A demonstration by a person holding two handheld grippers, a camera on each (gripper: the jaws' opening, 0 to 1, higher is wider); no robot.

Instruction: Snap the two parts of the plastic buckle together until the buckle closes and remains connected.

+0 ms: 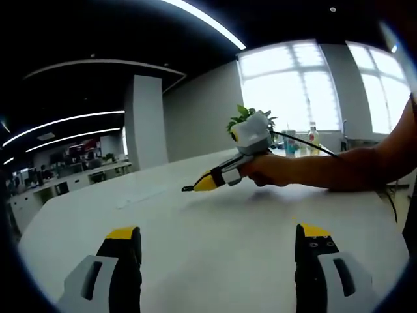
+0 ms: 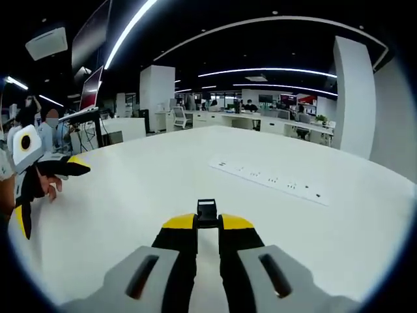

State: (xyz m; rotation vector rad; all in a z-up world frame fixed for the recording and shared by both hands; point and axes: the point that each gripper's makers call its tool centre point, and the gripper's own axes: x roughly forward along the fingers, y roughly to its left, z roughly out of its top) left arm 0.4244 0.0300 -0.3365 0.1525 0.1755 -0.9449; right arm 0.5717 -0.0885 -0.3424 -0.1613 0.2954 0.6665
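The left claw (image 1: 218,244) is held wide open above the white tabletop (image 1: 215,215), with nothing between its yellow-tipped jaws. In the right gripper view it is seen at the far left, gripped by a hand (image 2: 39,182), its jaws spread apart.

Farther right, the right claw (image 2: 207,225) is closed nearly tight on a small black buckle part (image 2: 206,210), which is pinched at the jaw tips and sticks out forward over the tabletop. In the left gripper view the same claw is seen from the side, held by a hand (image 1: 277,171), its yellow tips drawn together to a point; the buckle piece there is too small to be made out. The second buckle part cannot be located in either view.

The step in hand is judged to be the fetching of the mating part by the open left claw. For this to go well, the held part should be kept level and steady with its open end facing the left claw, and the other half should be gripped by its body so that its prongs are left free.

A recessed power strip (image 2: 270,178) is set into the tabletop to the right. Bottles (image 1: 313,138) and a potted plant (image 1: 242,117) stand at the far edge by the window; what the bottles hold cannot be told.
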